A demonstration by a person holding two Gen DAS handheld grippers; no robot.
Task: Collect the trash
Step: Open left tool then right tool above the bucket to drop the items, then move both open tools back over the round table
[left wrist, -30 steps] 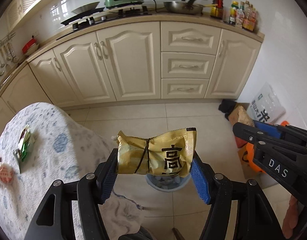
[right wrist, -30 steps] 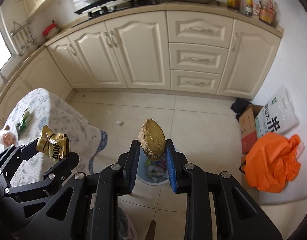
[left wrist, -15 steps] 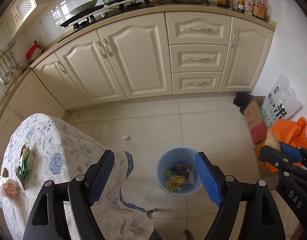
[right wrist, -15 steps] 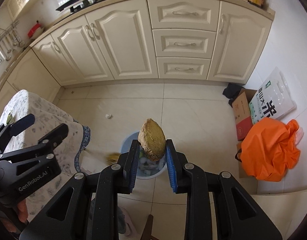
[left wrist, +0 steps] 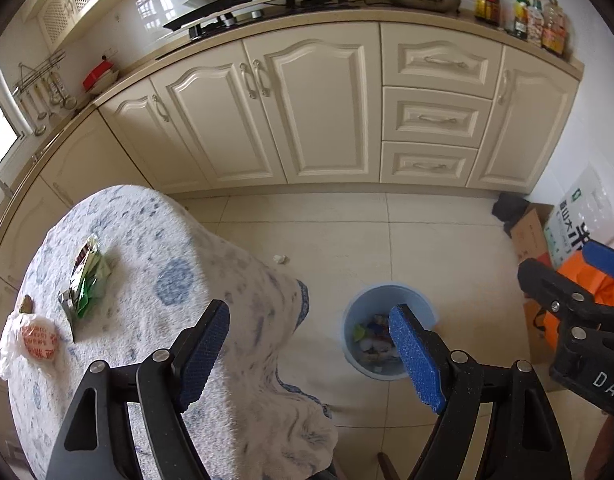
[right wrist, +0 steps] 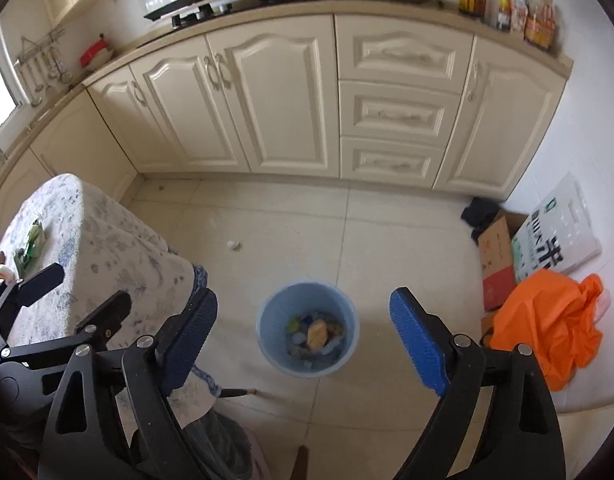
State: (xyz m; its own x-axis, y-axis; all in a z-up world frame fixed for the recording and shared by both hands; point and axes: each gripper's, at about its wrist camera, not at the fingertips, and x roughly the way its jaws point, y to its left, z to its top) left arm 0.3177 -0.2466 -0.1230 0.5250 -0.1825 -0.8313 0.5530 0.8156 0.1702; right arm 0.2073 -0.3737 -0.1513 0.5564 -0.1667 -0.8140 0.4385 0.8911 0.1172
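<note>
Trash fills the bottom of the blue bin (right wrist: pixel 307 327) on the tiled floor. In the right wrist view the right gripper (right wrist: pixel 303 340) hangs above the bin, its jaws opening with nothing between them, and a golden lump (right wrist: pixel 317 333) shows among the litter. The left gripper (left wrist: pixel 309 354) stands spread and empty; its finger (left wrist: pixel 413 354) covers part of the bin. Only that view shows, left of the bin on the clothed table (left wrist: pixel 211 264), a green wrapper (left wrist: pixel 87 276) and a white bag (left wrist: pixel 29 340); its red print is unreadable.

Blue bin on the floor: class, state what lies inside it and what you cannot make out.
Inside the blue bin lies a heap of mixed wrappers, with a golden-brown wrapped lump on top. Whatever sits beneath the heap, and the bin's bottom, is covered.
</note>
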